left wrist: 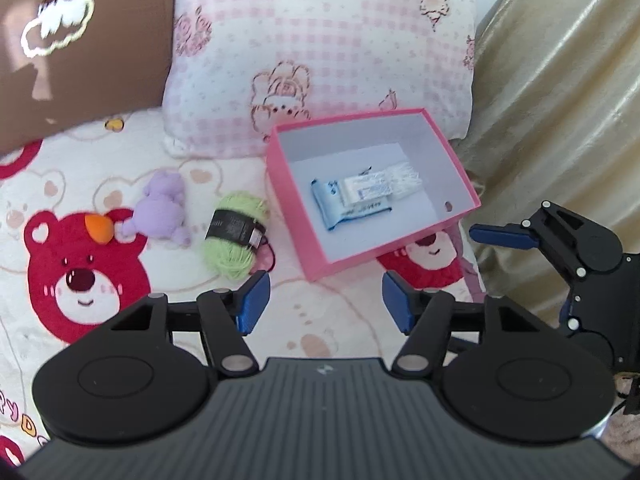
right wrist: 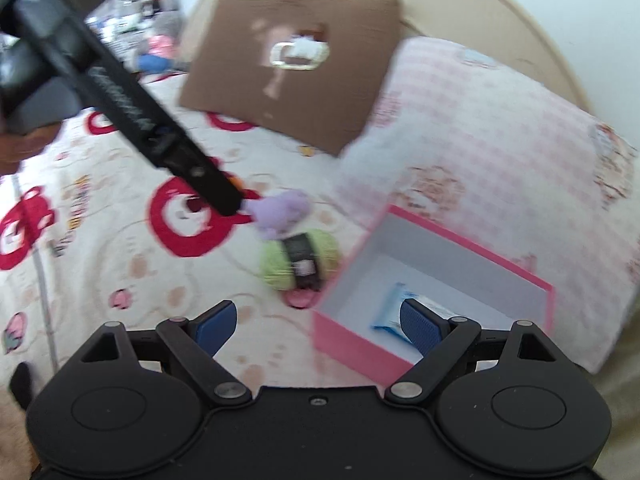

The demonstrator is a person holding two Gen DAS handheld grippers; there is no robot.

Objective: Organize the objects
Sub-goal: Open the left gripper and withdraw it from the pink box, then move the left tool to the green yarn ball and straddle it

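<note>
An open pink box [left wrist: 448, 152] lies on the bed and holds a blue packet [left wrist: 340, 204] and a clear white packet [left wrist: 380, 184]. Left of it lie a green yarn ball [left wrist: 234, 236] with a black label, a purple plush toy [left wrist: 162, 210] and a small orange piece [left wrist: 100, 228]. My left gripper [left wrist: 324, 306] is open and empty, just in front of the box. My right gripper [right wrist: 316, 326] is open and empty at the box's near corner [right wrist: 352, 348]. The yarn [right wrist: 298, 258], the plush [right wrist: 280, 212] and the blue packet [right wrist: 390, 310] show in the right wrist view.
A pink checked pillow [left wrist: 320, 40] lies behind the box. A brown cardboard sheet [left wrist: 80, 40] leans at the back left. Gold fabric [left wrist: 560, 100] hangs at the right. The bedsheet [left wrist: 120, 320] has red bear prints. The right gripper's body [left wrist: 568, 244] shows beside the box.
</note>
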